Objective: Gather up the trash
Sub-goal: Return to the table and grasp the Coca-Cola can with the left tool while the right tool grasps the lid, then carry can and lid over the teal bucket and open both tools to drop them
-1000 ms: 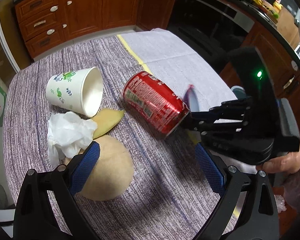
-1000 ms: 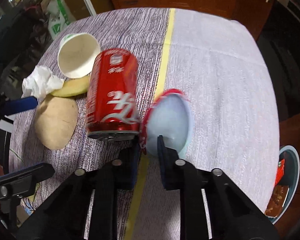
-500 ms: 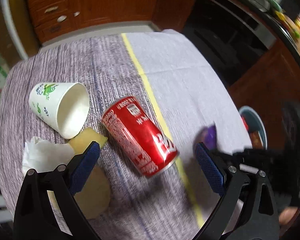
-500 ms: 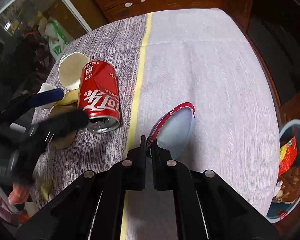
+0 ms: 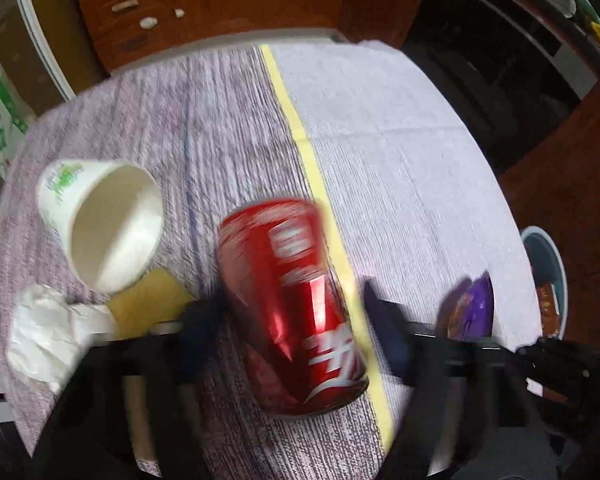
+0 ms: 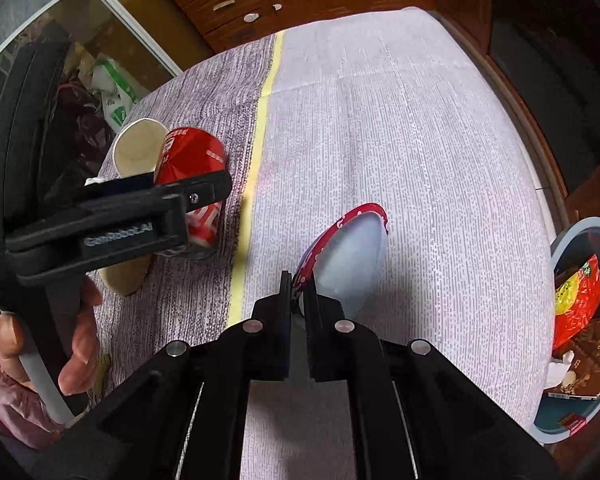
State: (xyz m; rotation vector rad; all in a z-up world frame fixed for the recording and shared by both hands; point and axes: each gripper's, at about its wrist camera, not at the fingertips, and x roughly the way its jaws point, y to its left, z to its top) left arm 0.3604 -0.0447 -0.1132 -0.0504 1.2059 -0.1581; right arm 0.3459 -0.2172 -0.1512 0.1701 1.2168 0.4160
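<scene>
Two grippers: right gripper [image 6: 299, 286] pinches a foil lid [image 6: 350, 258] above the tablecloth [image 6: 420, 140]; left gripper [image 5: 292, 312], jaws spread, straddles the red can [image 5: 292, 304].

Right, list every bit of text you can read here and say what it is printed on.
"GenRobot.AI": raised letters on the side of the left tool, seen from the right wrist view.
White characters on the red can: blurred, not readable.
Green print on the paper cup: too blurred to read.
Small white print on the tool's handle at the left edge: cut off, unreadable.
Wrappers in the bin: too small to read.
</scene>
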